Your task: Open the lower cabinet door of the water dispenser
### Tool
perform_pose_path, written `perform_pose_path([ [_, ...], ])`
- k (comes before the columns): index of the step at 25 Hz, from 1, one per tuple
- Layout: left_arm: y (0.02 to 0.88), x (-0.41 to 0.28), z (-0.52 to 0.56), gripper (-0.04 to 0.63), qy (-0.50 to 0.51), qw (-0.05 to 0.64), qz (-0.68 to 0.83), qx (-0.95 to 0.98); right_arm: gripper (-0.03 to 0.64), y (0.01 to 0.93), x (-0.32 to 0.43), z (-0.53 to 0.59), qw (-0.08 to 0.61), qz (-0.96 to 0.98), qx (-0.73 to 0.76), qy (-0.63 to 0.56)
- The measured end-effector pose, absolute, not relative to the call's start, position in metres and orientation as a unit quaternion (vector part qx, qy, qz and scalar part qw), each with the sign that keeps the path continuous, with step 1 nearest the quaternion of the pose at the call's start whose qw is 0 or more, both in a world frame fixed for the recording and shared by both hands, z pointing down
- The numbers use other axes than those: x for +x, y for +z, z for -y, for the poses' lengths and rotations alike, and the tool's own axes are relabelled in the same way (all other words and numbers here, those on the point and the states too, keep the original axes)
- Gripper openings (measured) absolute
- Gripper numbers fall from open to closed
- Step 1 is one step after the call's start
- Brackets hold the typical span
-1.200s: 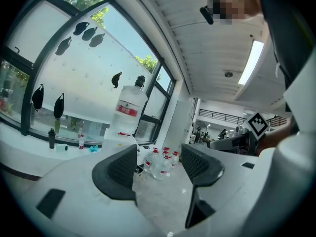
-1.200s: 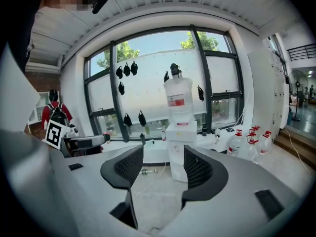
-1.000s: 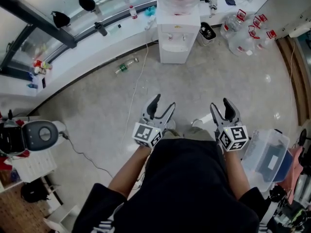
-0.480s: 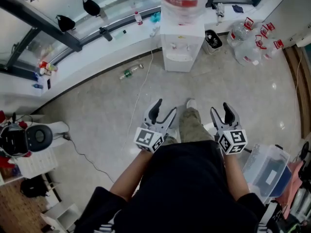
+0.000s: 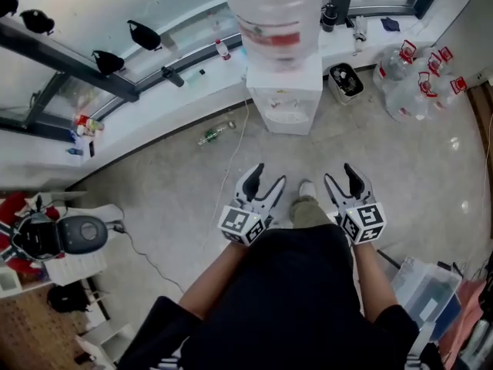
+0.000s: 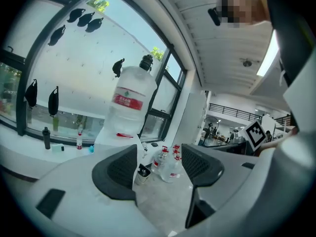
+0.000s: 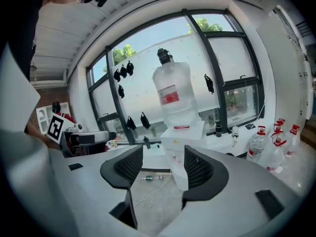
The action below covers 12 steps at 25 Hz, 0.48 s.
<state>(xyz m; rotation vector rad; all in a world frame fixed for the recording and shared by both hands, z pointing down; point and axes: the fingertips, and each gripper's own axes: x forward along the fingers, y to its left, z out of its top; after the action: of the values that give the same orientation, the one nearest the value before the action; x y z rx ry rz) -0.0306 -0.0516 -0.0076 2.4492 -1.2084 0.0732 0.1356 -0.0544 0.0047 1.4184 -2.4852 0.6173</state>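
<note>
White boxy water dispenser (image 5: pixel 285 102) upright, front toward the person; clear bottle (image 5: pixel 269 14) atop. Left gripper (image 5: pixel 266 177) and right gripper (image 5: pixel 341 176): jaws wide, empty.

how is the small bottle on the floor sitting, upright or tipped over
Tipped over. The small bottle lies on its side on the floor, near the water dispenser.
</note>
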Motion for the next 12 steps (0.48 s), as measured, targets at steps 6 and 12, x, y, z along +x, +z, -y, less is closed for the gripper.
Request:
perform_pose_path([
  [6,0.011,0.002,0.089,0.259,0.059,0.213,0.424,0.878,0.229,0.026,0.16,0.097,0.098,0.838,0.482,0.236],
  [12,0.046,0.023,0.098,0.259,0.097,0.248,0.428,0.864,0.229,0.074,0.185,0.114,0.111,0.828,0.472,0.28],
])
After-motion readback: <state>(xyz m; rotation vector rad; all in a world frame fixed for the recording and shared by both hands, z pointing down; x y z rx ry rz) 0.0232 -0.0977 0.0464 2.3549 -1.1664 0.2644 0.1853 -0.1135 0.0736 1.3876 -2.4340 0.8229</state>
